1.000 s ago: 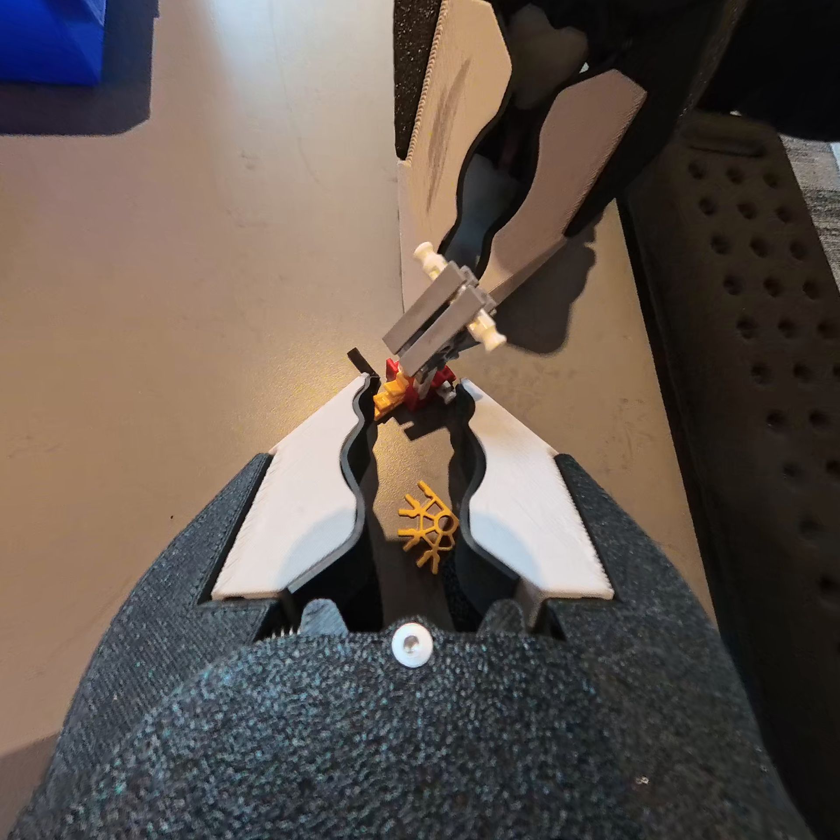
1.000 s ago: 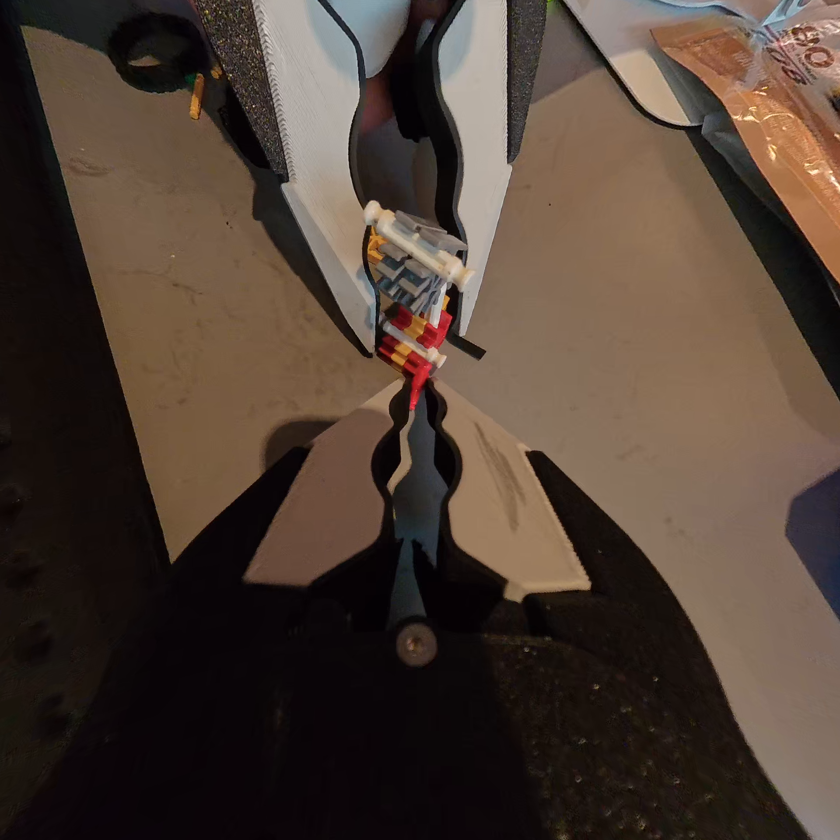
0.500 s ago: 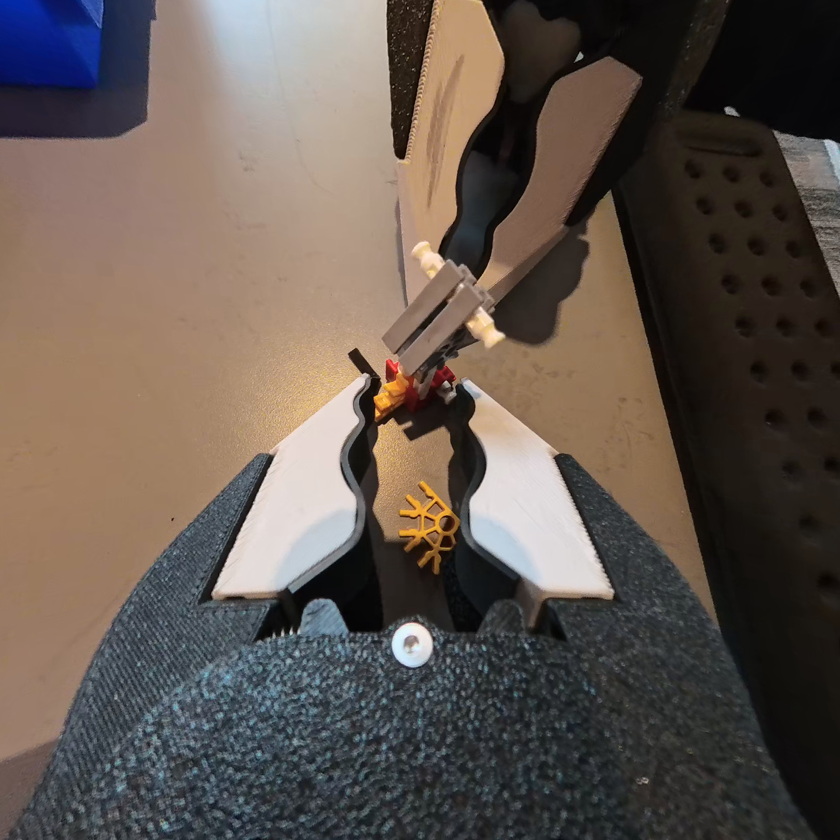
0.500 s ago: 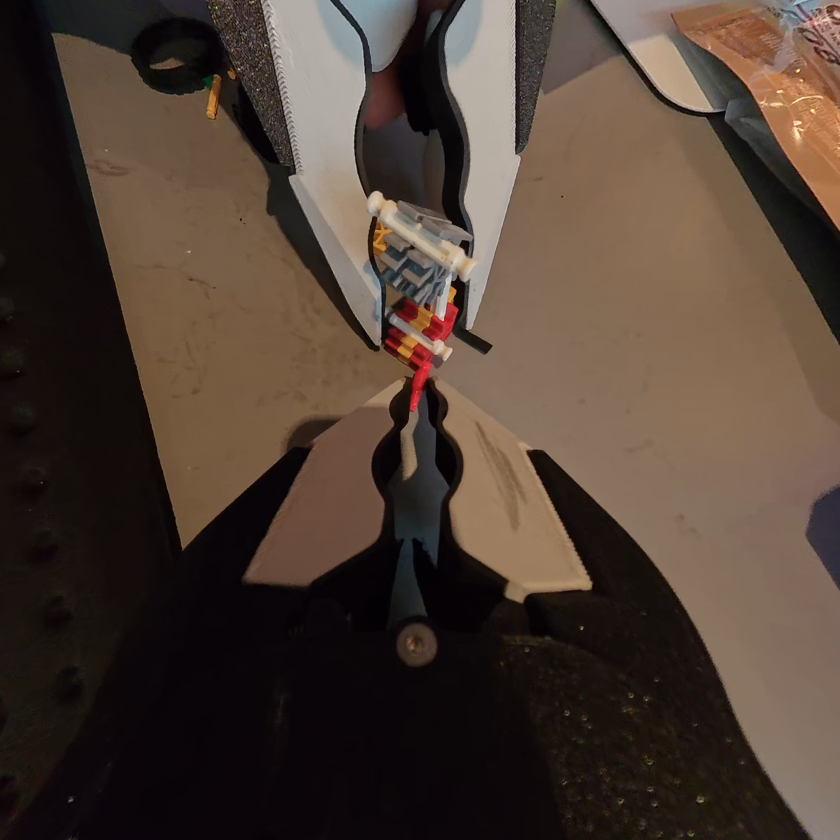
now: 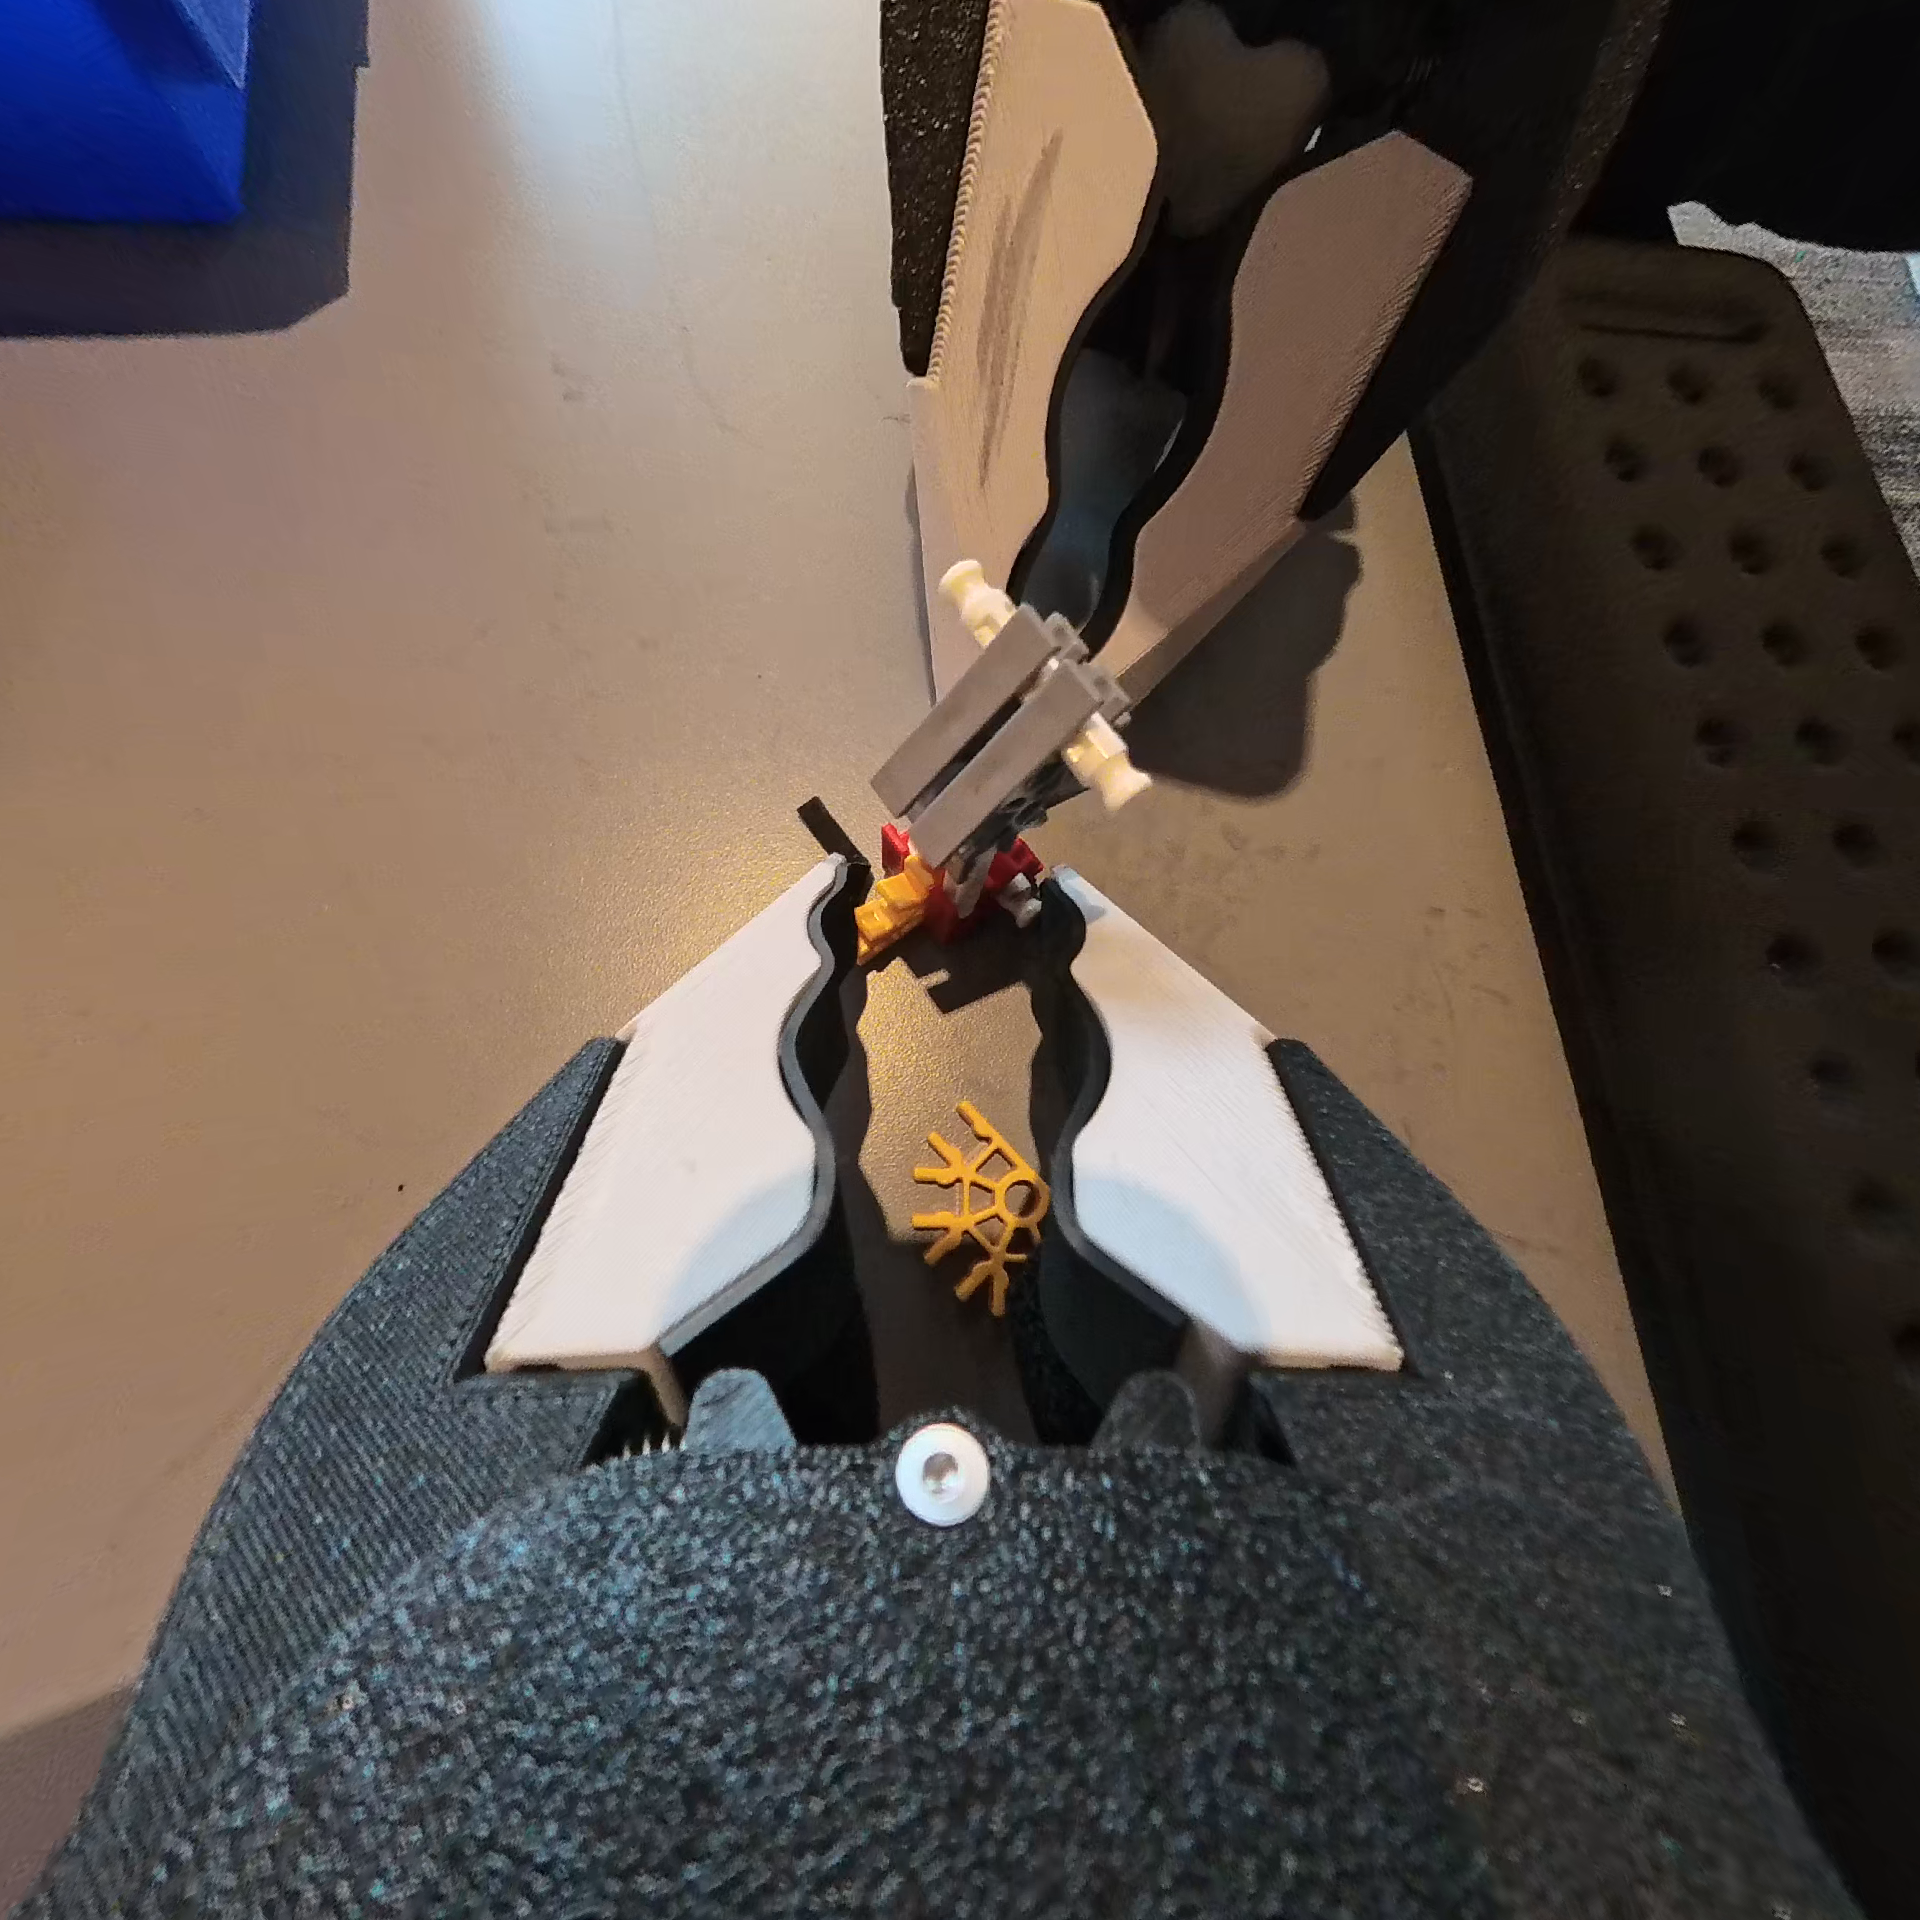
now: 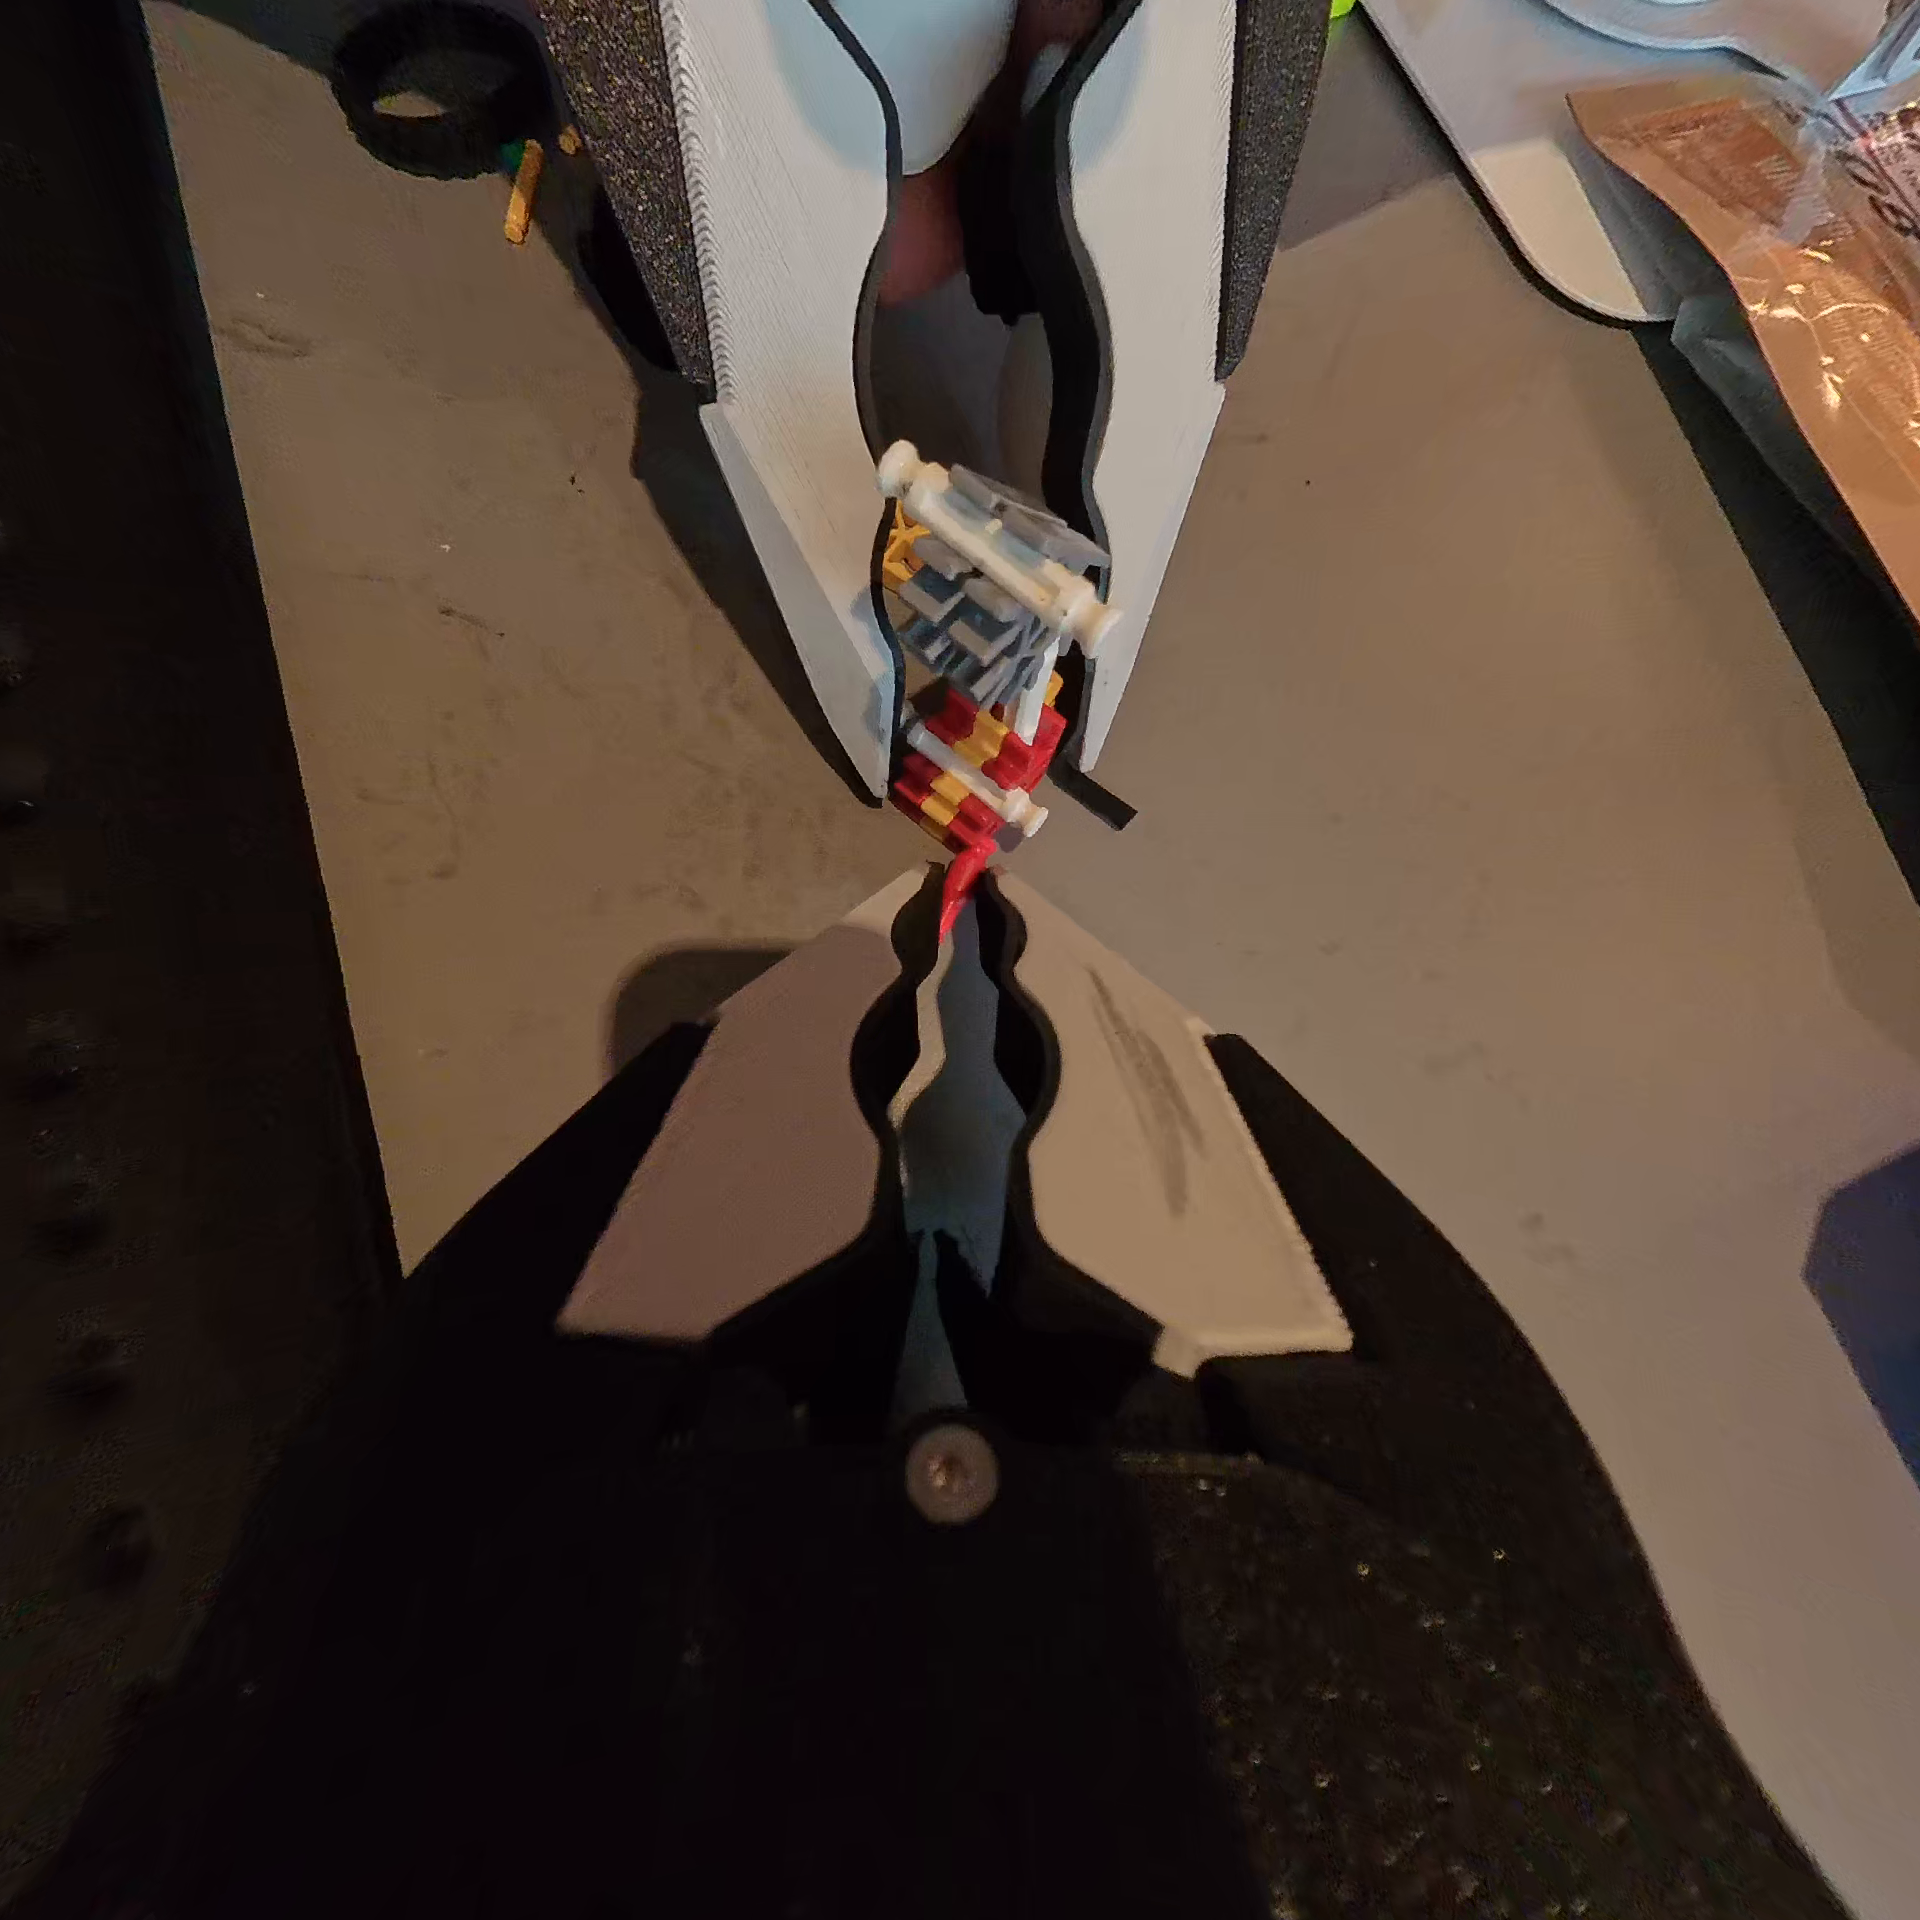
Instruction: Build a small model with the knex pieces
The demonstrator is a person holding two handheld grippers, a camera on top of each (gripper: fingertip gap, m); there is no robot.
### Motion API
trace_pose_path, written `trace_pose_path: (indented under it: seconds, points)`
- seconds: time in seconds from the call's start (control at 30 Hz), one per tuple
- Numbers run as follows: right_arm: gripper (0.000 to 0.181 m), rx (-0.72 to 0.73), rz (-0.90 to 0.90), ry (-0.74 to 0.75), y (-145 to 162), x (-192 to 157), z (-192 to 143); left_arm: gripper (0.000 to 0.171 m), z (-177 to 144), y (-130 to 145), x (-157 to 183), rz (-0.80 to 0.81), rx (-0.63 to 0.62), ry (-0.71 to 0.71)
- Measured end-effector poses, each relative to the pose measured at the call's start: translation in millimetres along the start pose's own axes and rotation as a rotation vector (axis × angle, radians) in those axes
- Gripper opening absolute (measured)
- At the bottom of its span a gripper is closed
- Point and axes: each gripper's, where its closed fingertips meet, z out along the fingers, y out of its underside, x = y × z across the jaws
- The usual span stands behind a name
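Observation:
A small brick model (image 5: 987, 748) of grey, red, yellow and white pieces sits between my left gripper's (image 5: 951, 883) fingertips, which are shut on its red and yellow base. In the right wrist view the model (image 6: 982, 665) hangs between the left gripper's white fingers (image 6: 790, 499). My right gripper (image 6: 961, 883) is shut on a thin red piece (image 6: 958, 896) at the model's near end. From the left wrist view its fingers (image 5: 1216, 520) come down from the top behind the grey bricks. A yellow snowflake-shaped piece (image 5: 982, 1205) lies on the table under my left fingers.
A blue box (image 5: 104, 104) stands at the far left. A black perforated mat (image 5: 1714, 831) runs along the right. In the right wrist view a black ring (image 6: 431, 104), a yellow peg (image 6: 523, 203) and a brown plastic bag (image 6: 1766, 260) lie beyond. My left and right fingertips are right by each other.
The right gripper has shifted slightly, so the table slides a little in its view. Both grips and the model stay as they were.

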Motion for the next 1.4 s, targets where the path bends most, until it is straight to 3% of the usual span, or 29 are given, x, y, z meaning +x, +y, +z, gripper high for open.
trace_pose_path:
  seconds: [0.4, 1.4]
  points:
    - [0.005, 0.004, -0.085, 0.010, -1.3, -0.8, 0.8, 0.032, 0.5, -0.3, 0.1, 0.013, 0.002, -0.013]
    - [0.005, 0.012, -0.101, -0.063, -4.1, -3.1, 3.2, 0.032, 1.5, -1.2, -0.7, 0.011, 0.006, -0.007]
